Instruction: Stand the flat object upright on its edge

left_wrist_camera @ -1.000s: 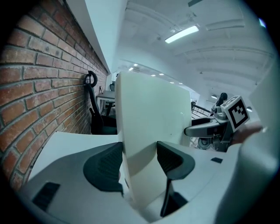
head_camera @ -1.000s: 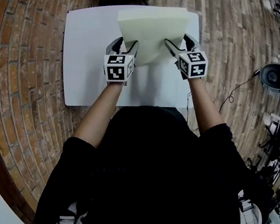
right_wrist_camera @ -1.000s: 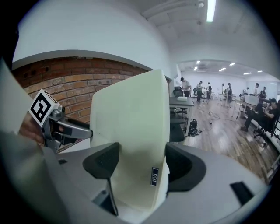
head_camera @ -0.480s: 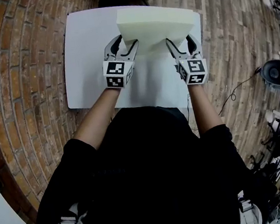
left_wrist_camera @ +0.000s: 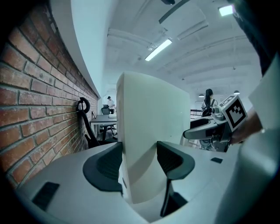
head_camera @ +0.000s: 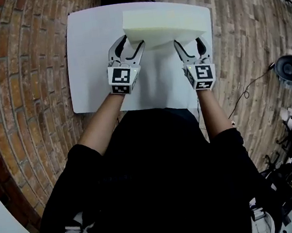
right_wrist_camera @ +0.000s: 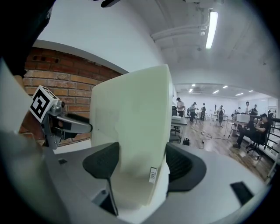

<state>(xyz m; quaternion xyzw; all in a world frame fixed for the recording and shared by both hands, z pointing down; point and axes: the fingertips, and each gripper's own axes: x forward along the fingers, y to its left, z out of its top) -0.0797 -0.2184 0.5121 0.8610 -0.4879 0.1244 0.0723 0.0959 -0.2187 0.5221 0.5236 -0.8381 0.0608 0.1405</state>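
A thick pale foam slab (head_camera: 165,23) is tipped up steeply on the white table (head_camera: 93,67), its far long edge down. My left gripper (head_camera: 127,48) is shut on the slab's near left corner, and my right gripper (head_camera: 192,48) is shut on its near right corner. In the left gripper view the slab (left_wrist_camera: 148,131) rises between the dark pads (left_wrist_camera: 107,164), with the right gripper (left_wrist_camera: 218,127) beyond it. The right gripper view shows the slab (right_wrist_camera: 131,131) filling the gap between the pads (right_wrist_camera: 181,164), and the left gripper (right_wrist_camera: 57,118) is off to the side.
The table stands on a brick-patterned floor (head_camera: 22,77). A round black device (head_camera: 290,69) and a cable (head_camera: 248,93) lie to the right. An office chair (left_wrist_camera: 85,127) stands by the brick wall. Several people (right_wrist_camera: 253,124) work at desks far off.
The slab has tipped up further, so less of its broad face shows from above. Both grippers have turned with it and kept their hold.
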